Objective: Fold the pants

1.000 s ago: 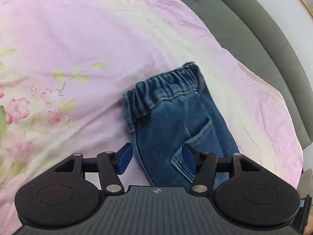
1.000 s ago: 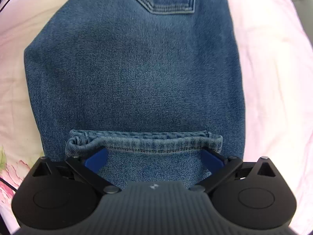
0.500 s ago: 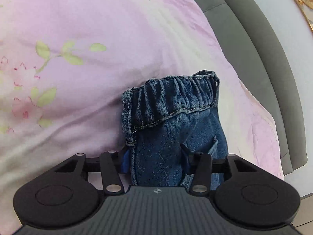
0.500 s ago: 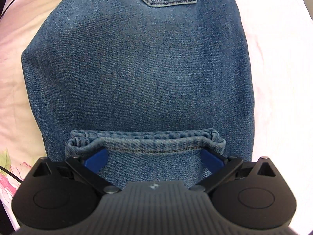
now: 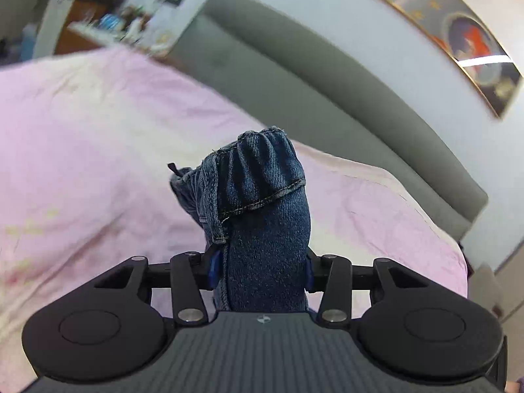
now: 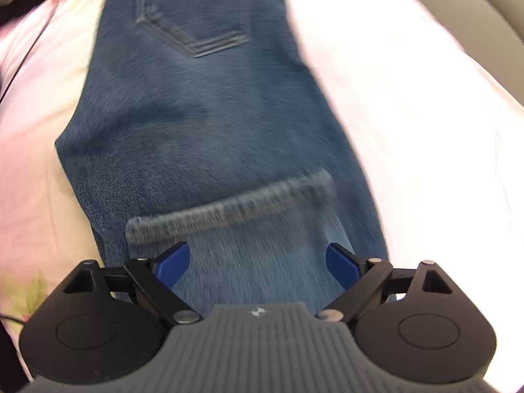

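pink floral bedsheet (image 5: pixel 82 150) covers the bed, with a grey padded headboard (image 5: pixel 327 75) far right and blurred shelves far left, none of it in the way. left gripper (image 5: pixel 260 270) is clenched on the bunched elastic waistband (image 5: pixel 262 170) of the denim pants (image 6: pixel 203 124), raised off the sheet, probably to carry it over for the fold. right gripper (image 6: pixel 258 260) is spread, blue pads either side of the leg hem (image 6: pixel 229 209) with no grip, likely pinning or guiding; the rest lies flat on the sheet.
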`<action>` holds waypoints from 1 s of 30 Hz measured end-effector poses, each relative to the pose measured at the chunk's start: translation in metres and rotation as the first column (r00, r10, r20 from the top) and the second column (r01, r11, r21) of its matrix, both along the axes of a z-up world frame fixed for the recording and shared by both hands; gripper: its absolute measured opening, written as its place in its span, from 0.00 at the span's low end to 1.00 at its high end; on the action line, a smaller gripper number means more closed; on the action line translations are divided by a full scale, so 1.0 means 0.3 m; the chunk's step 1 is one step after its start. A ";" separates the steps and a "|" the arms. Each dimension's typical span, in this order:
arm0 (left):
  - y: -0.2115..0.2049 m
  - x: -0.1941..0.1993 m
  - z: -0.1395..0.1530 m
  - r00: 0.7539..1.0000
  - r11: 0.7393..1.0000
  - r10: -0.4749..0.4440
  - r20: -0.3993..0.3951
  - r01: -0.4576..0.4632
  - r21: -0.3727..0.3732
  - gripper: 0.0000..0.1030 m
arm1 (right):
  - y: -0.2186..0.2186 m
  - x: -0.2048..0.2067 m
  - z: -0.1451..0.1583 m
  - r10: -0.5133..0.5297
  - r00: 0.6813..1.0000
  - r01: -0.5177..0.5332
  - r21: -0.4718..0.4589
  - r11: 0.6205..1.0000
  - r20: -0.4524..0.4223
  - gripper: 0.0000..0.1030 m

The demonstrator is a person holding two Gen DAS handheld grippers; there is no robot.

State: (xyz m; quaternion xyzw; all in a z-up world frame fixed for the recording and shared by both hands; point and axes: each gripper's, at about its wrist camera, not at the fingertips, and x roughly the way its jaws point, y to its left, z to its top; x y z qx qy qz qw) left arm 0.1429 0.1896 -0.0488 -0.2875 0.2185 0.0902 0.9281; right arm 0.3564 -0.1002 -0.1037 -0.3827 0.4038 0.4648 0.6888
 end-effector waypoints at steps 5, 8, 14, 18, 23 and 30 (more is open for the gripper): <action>-0.315 0.075 0.170 0.989 0.966 -0.150 -0.015 0.150 0.209 0.49 | -0.212 -0.029 0.068 -0.206 0.978 0.207 0.083 0.975 -0.019 0.84; -0.527 0.124 0.199 0.969 0.914 -0.243 -0.056 0.247 0.321 0.49 | -0.324 -0.060 0.097 -0.301 0.953 0.304 0.129 0.944 -0.044 0.84; -0.903 0.200 0.111 0.899 0.793 -0.402 -0.173 0.436 0.426 0.49 | -0.532 -0.101 0.111 -0.470 0.874 0.486 0.232 0.843 -0.125 0.84; -1.133 0.261 -0.015 0.817 0.680 -0.496 -0.293 0.576 0.454 0.49 | -0.632 -0.127 0.110 -0.519 0.833 0.553 0.255 0.794 -0.191 0.84; -1.379 0.255 -0.204 0.715 0.500 -0.532 -0.453 0.697 0.513 0.49 | -0.724 -0.171 0.076 -0.537 0.815 0.578 0.247 0.778 -0.217 0.84; -1.450 0.220 -0.318 0.641 0.367 -0.552 -0.533 0.761 0.536 0.55 | -0.798 -0.204 0.034 -0.554 0.805 0.591 0.201 0.781 -0.213 0.84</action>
